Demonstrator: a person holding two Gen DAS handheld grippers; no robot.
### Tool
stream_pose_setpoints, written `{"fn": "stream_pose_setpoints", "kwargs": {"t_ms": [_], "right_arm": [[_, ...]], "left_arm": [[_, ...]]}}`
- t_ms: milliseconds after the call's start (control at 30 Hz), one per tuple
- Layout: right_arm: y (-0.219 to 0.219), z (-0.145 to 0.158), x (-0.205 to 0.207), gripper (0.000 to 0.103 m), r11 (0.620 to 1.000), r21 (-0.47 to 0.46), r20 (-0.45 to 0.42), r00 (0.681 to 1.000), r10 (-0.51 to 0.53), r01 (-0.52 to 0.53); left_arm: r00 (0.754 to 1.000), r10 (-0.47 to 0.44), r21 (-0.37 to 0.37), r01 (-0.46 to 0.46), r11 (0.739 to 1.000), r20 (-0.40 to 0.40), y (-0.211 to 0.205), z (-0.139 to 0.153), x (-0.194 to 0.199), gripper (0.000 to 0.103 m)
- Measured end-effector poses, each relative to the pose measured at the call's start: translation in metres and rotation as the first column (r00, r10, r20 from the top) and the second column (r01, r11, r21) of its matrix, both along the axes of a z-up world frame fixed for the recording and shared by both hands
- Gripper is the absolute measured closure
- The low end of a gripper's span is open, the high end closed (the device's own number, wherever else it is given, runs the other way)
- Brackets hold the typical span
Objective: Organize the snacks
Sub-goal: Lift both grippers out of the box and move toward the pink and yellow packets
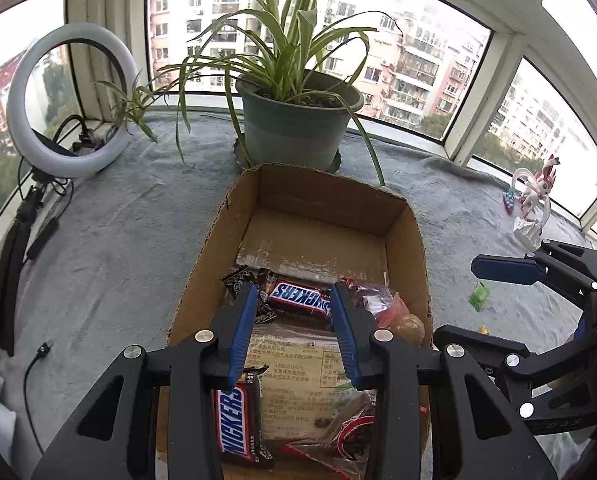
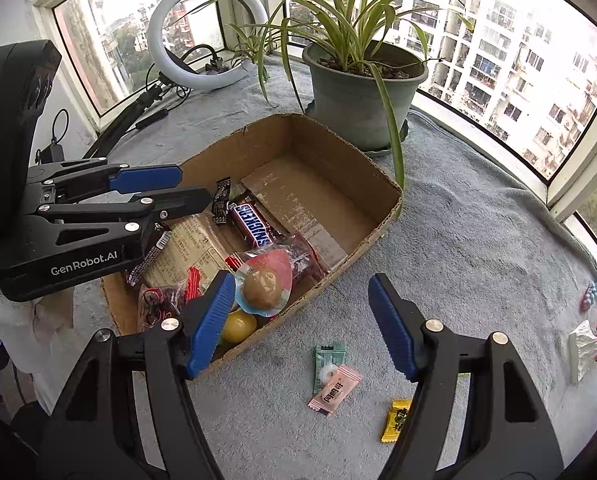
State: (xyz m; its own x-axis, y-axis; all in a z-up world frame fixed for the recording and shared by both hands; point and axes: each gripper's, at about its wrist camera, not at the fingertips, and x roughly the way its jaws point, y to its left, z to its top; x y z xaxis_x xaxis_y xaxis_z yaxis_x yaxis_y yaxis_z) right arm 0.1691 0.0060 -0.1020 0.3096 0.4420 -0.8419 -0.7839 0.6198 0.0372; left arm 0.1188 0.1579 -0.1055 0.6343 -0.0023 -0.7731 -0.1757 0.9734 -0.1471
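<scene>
An open cardboard box sits on the grey cloth and holds a pile of snacks. In it are a Snickers bar, a second Snickers bar, a large printed packet, a packed egg and red wrappers. My left gripper hangs open over the box with nothing between its fingers. My right gripper stands open above the box's near right edge, empty. On the cloth below it lie a green candy, a pink candy and a yellow candy.
A potted spider plant stands right behind the box, its leaves drooping over it. A ring light on a tripod and cables lie at the left. A small figurine stands at the right by the windows.
</scene>
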Motion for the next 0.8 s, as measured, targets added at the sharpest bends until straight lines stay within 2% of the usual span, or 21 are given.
{"fn": "stream_pose_setpoints", "kwargs": {"t_ms": [367,600,800], "right_arm": [[-0.069,0.001,0.023,0.031,0.994,-0.023,-0.005,0.994,-0.107,0.107],[-0.116,-0.015,0.035,0.031,0.983,-0.062,-0.036,0.984,-0.173,0.17],[-0.137,-0.028,0.031,0.031,0.984,-0.077,-0.072,0.983,-0.168,0.162]], "left_arm": [[0.998,-0.062,-0.013,0.063,0.998,0.022,-0.029,0.01,-0.002,0.066],[0.99,-0.139,-0.024,0.14,0.99,0.031,-0.063,0.014,-0.006,0.066],[0.972,-0.234,-0.034,0.235,0.972,0.012,-0.104,0.009,-0.011,0.066]]}}
